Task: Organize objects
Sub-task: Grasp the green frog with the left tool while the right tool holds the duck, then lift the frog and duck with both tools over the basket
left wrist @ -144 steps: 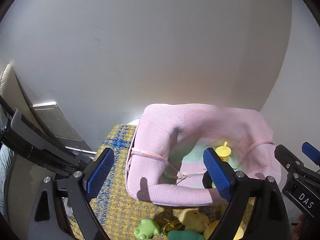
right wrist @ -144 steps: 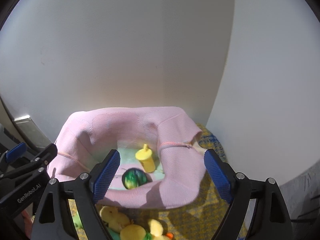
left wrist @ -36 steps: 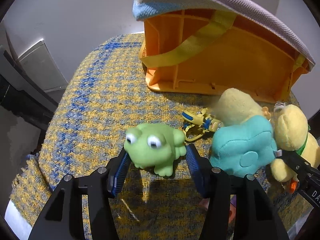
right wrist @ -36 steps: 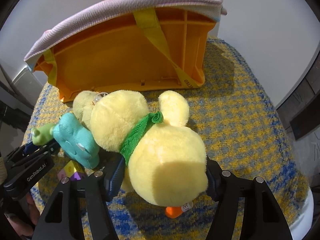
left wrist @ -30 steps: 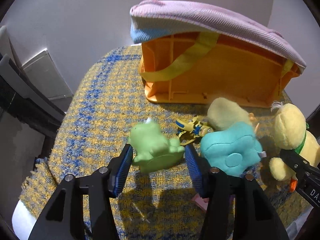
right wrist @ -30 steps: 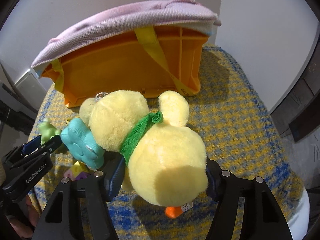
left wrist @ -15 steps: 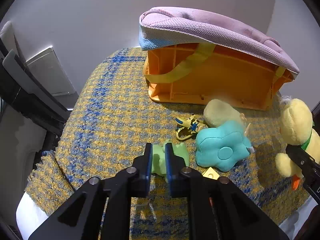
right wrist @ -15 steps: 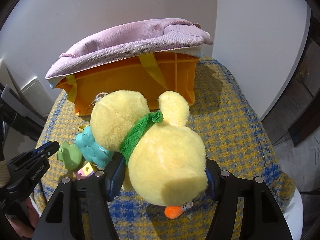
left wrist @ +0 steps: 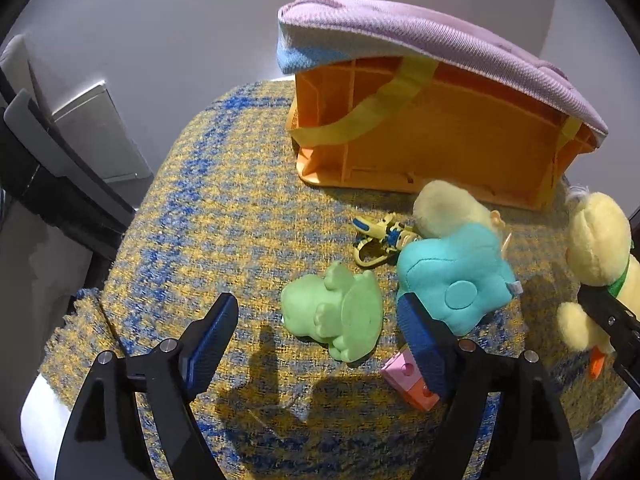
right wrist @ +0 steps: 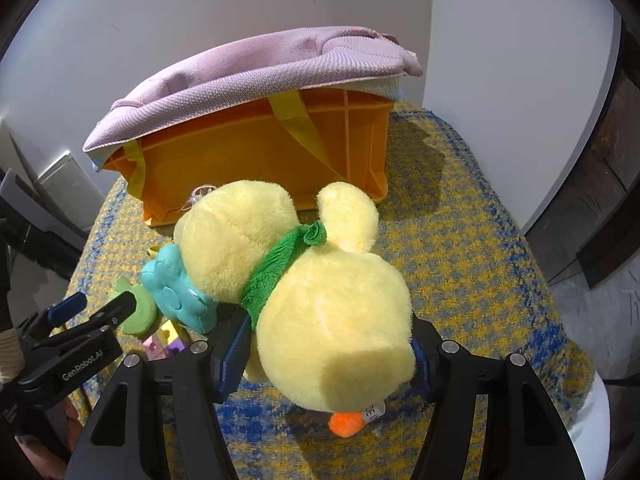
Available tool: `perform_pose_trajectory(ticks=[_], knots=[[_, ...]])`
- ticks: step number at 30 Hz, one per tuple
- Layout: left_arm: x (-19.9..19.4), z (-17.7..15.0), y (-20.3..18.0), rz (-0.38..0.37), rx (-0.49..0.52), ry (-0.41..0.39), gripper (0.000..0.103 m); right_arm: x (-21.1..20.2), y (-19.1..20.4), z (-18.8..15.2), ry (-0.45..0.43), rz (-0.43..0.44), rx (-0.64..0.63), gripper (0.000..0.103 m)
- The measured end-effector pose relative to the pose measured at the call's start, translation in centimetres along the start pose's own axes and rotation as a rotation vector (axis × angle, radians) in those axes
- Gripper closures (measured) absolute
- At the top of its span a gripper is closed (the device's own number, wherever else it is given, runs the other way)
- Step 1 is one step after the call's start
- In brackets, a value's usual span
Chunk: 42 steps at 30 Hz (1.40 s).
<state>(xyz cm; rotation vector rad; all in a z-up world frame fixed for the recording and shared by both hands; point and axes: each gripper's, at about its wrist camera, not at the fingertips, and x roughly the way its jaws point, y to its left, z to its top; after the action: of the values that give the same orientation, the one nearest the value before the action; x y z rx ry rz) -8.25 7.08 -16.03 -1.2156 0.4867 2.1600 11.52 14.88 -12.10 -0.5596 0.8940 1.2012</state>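
The yellow duck plush [right wrist: 320, 296] sits clamped at its body between the 2 pads of the right gripper [right wrist: 324, 356], head and green scarf pointing toward the orange bin [right wrist: 260, 156], which stands near behind it under a pink knitted liner [right wrist: 256, 68] folded over its rim. To do this step well, the plush probably needs lifting clear above that liner before release, since the soft fabric overhangs the opening and could catch a wing or foot; a firm squeeze on the body should keep it from sagging out.

The green frog toy [left wrist: 334, 314] lies tipped on the yellow-and-blue woven cloth [left wrist: 224, 208], between the spread fingers of the left gripper [left wrist: 320, 338], apparently untouched by either pad. A teal flower plush [left wrist: 456, 280] lies just beside it, with a pink block [left wrist: 404, 372] by the right-hand pad.

The left gripper hovers low over the frog; the right one is aimed at the bin.
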Motion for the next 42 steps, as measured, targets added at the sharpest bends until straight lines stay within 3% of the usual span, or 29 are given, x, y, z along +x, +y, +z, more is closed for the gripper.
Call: perform_pose_trajectory(ticks=[12, 15, 16, 18, 22, 39, 40, 42], knots=[[3.4, 0.0, -0.5, 0.007, 0.017, 0.066, 0.022, 2.5, -0.6, -0.2, 0.045, -0.01, 0.016, 0.039], [4.1, 0.0, -0.8, 0.006, 0.029, 0.076, 0.027, 3.3, -0.7, -0.1, 0.057, -0.014, 0.02, 0.039], [4.2, 0.0, -0.9, 0.004, 0.034, 0.08, 0.035, 3.5, -0.8, -0.1, 0.061, -0.014, 0.021, 0.039], [4.2, 0.0, -1.1, 0.002, 0.047, 0.074, 0.04, 3.8, -0.7, -0.2, 0.067, -0.015, 0.021, 0.039], [3.9, -0.1, -1.2, -0.002, 0.057, 0.066, 0.04, 4.0, -0.4, -0.1, 0.066, -0.044, 0.059, 0.039], [-2.9, 1.6, -0.9, 0.017, 0.062, -0.047, 0.04, -1.1, 0.2, 1.0, -0.031, -0.03, 0.065, 0.039], [-3.5, 1.8, -1.0, 0.02, 0.064, -0.058, 0.04, -1.6, 0.2, 1.2, -0.054, -0.157, 0.209, 0.039], [-5.1, 2.6, -1.3, 0.022, 0.068, -0.081, 0.04, -2.4, 0.1, 1.9, -0.077, -0.159, 0.209, 0.039]])
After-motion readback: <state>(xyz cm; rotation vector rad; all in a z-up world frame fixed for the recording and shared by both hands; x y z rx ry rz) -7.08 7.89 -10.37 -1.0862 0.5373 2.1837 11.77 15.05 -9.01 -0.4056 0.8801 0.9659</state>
